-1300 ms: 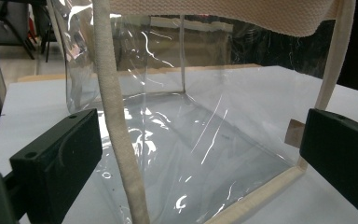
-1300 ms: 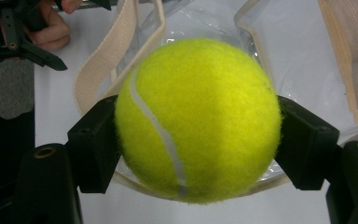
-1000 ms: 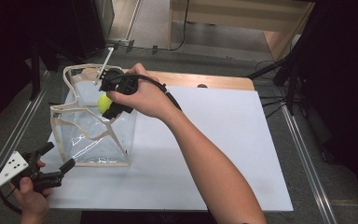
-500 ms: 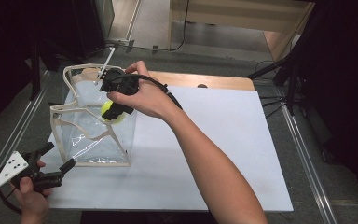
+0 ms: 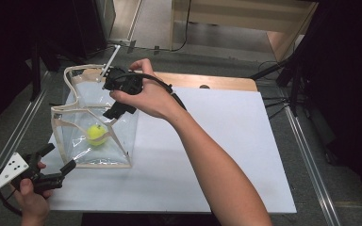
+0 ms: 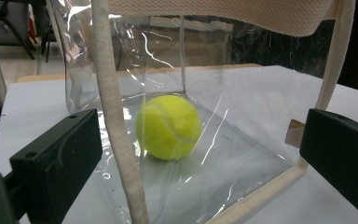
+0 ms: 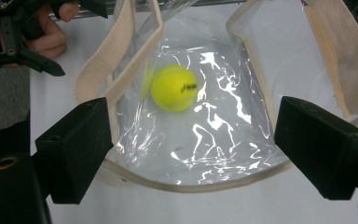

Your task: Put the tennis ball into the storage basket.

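Note:
A yellow tennis ball (image 5: 96, 134) lies on the bottom of a clear plastic tote bag (image 5: 122, 139) with beige trim and straps, which stands open at the table's left. My right gripper (image 5: 116, 112) hangs open over the bag's mouth with nothing between its jaws. In the right gripper view the ball (image 7: 173, 87) rests below, inside the bag (image 7: 223, 140), between the spread jaws of the right gripper (image 7: 191, 135). My left gripper (image 5: 58, 158) stands open near the front left corner, just outside the bag. Its view looks through the bag wall (image 6: 242, 140) at the ball (image 6: 169, 127).
A white sheet (image 5: 226, 141) covers the wooden table (image 5: 217, 81). Metal rails (image 5: 9, 141) run along both sides. A beige strap (image 6: 116, 140) hangs in front of the left gripper's jaws.
The ball was gripped in my right gripper above the bag. Now the gripper has opened and the ball has dropped to the bag's bottom. The left gripper has stayed put.

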Available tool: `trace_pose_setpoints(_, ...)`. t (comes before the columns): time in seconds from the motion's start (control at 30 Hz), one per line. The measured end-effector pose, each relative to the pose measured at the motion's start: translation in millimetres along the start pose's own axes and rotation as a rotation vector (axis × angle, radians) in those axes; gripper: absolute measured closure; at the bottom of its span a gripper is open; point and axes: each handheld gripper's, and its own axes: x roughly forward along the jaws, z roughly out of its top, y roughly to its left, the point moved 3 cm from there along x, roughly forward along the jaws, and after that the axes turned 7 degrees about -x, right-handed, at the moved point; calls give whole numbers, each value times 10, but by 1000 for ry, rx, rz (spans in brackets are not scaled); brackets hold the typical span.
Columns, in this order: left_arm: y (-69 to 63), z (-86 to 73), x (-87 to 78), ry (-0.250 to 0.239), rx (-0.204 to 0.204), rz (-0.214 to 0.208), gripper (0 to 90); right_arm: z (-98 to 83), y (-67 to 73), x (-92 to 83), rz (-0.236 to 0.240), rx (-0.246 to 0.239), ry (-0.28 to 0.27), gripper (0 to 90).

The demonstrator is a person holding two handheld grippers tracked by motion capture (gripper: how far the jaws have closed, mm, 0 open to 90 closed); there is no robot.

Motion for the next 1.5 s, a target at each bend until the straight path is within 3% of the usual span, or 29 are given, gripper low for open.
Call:
trace_pose_setpoints(0.6, 2, -1, -1, 4, 3, 0, 0, -78, 8, -166, -16, 17, -28, 102)
trace_pose_setpoints(1.5, -7, -2, 6, 5, 6, -3, 0, -634, 48, -362, -59, 79, -32, 102)
